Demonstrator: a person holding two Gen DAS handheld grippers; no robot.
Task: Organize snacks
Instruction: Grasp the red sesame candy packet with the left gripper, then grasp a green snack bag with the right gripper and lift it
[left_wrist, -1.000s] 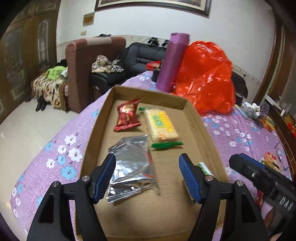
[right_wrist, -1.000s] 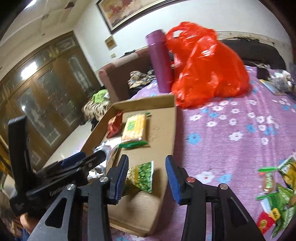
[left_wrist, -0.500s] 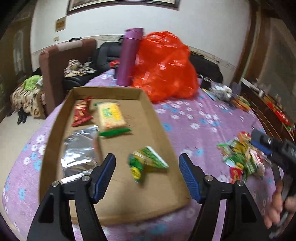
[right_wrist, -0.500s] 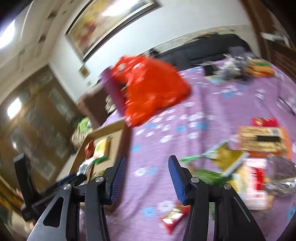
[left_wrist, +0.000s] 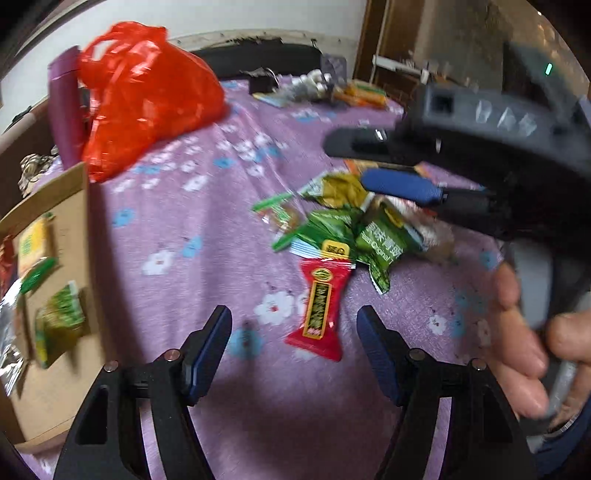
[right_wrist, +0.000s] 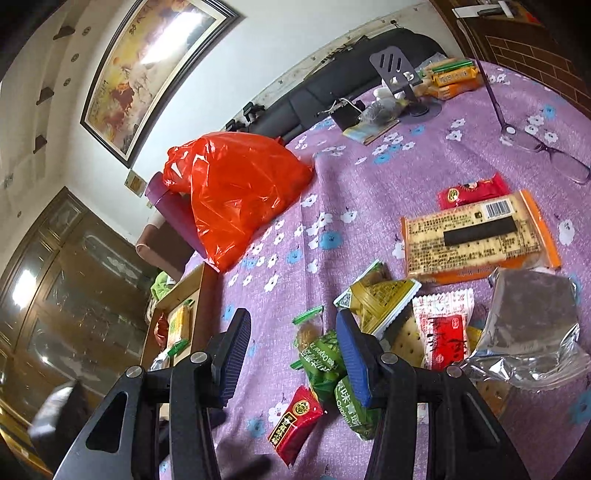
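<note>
Loose snacks lie heaped on the purple floral cloth: green packets (left_wrist: 380, 236) (right_wrist: 325, 362), a red packet (left_wrist: 319, 302) (right_wrist: 295, 417), an orange cracker pack (right_wrist: 476, 232) and a silver bag (right_wrist: 532, 325). My left gripper (left_wrist: 293, 321) hovers over the red packet. Its jaws are closing, and the packet lies between them untouched. My right gripper (right_wrist: 291, 325) (left_wrist: 369, 164), held by a hand, is open above the green packets and holds nothing. The cardboard box (left_wrist: 70, 206) (right_wrist: 195, 291) sits at the left with a yellow pack (left_wrist: 33, 240) and a green packet (left_wrist: 59, 325) inside.
A red plastic bag (left_wrist: 144, 92) (right_wrist: 236, 192) and a purple flask (left_wrist: 64, 107) (right_wrist: 173, 214) stand behind the box. Glasses (right_wrist: 546, 151), a phone stand (right_wrist: 397, 70) and orange boxes (right_wrist: 450, 77) occupy the table's far side.
Both grippers have swung right, from over the cardboard box to the loose snack pile. The left jaws have narrowed a little.
</note>
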